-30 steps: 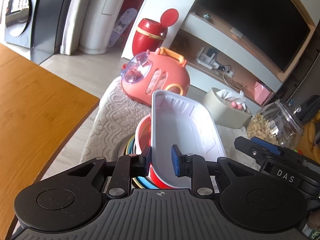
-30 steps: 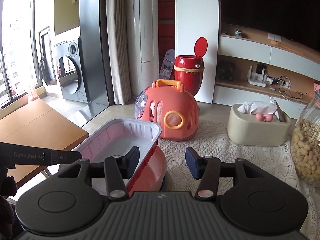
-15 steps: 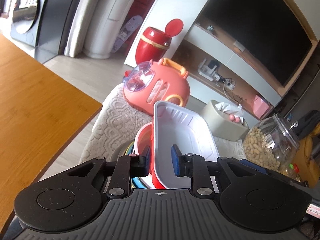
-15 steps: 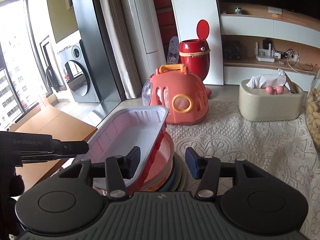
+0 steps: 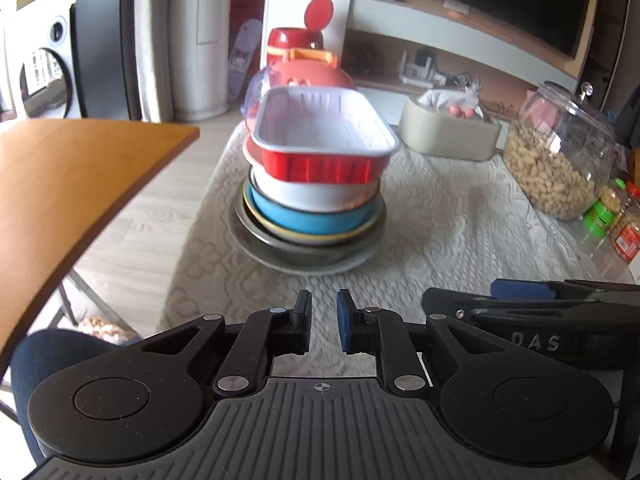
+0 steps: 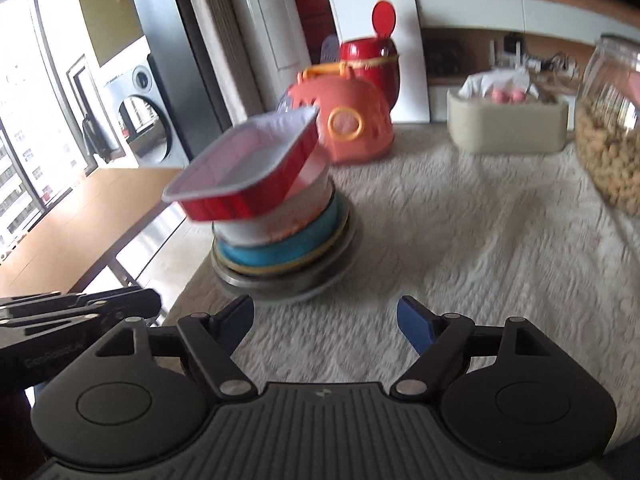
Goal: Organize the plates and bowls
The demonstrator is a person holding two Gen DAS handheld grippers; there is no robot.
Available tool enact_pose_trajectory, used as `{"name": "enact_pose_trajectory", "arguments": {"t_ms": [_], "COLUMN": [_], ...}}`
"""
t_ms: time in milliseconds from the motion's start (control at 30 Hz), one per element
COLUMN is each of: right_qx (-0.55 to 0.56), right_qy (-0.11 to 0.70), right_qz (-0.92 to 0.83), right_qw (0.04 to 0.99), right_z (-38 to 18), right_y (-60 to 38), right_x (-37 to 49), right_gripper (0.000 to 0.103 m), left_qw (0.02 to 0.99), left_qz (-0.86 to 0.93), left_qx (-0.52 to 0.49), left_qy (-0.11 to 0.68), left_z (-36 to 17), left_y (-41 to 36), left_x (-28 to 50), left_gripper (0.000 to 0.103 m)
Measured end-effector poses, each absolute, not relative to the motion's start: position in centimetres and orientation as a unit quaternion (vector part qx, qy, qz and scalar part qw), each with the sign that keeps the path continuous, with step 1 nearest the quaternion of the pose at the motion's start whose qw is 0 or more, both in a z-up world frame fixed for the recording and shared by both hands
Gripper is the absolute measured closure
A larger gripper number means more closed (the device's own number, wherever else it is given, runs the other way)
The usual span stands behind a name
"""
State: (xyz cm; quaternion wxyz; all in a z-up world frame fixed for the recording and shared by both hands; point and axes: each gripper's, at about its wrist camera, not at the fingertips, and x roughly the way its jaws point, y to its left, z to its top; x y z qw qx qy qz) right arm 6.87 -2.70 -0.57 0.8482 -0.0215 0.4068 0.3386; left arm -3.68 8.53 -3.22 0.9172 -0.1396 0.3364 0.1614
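Note:
A stack of dishes stands on the lace cloth. From the bottom it is a grey plate (image 5: pixel 304 256), a blue bowl (image 5: pixel 312 220) and a white bowl (image 5: pixel 316 194). A red foil tray (image 5: pixel 324 140) with a white inside lies on top. In the right wrist view the tray (image 6: pixel 248 168) sits tilted on the stack. My left gripper (image 5: pixel 323 312) hangs back from the stack, its jaws closing to a narrow slit with nothing in them. My right gripper (image 6: pixel 326 312) is also clear of the stack, its jaws opening wide and empty.
A wooden table (image 5: pixel 60 184) juts in at the left, with a floor gap beside the cloth (image 5: pixel 440 232). Behind the stack are a pink carrier toy (image 6: pixel 348 120) and a beige tissue box (image 5: pixel 448 136). A peanut jar (image 5: pixel 556 160) and small jars (image 5: pixel 600 212) stand at the right.
The left gripper has let go of the tray's wall. Both grippers have drawn back from the stack, leaving the tray on top. The right jaws have spread and the left have closed.

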Motion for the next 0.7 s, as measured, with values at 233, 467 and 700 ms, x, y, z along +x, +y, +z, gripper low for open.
{"name": "enact_pose_trajectory", "arguments": {"t_ms": [233,467,700], "right_qx": [-0.036,-0.029,-0.033], "right_qy": [0.418,0.415,0.413], "right_qz": [0.31,0.31,0.313], "right_qw": [0.853,0.855,0.855], "right_z": [-1.8,-1.4,-1.3], "right_y": [-3.6,-3.9,-3.7], "right_x": [5.5,5.3,5.0], "right_gripper": [0.023,0.023,0.023], "left_qw": [0.911,0.908,0.909], "left_qz": [0.172,0.173,0.171], "left_qx": [-0.116,-0.122,-0.123], "left_qy": [0.356,0.362,0.359], "left_z": [-3.7,-3.6,-3.4], "left_y": [7.2,7.2,7.2], "left_x": [-3.9,-3.7,-3.9], "left_gripper": [0.085,0.085,0.085]}}
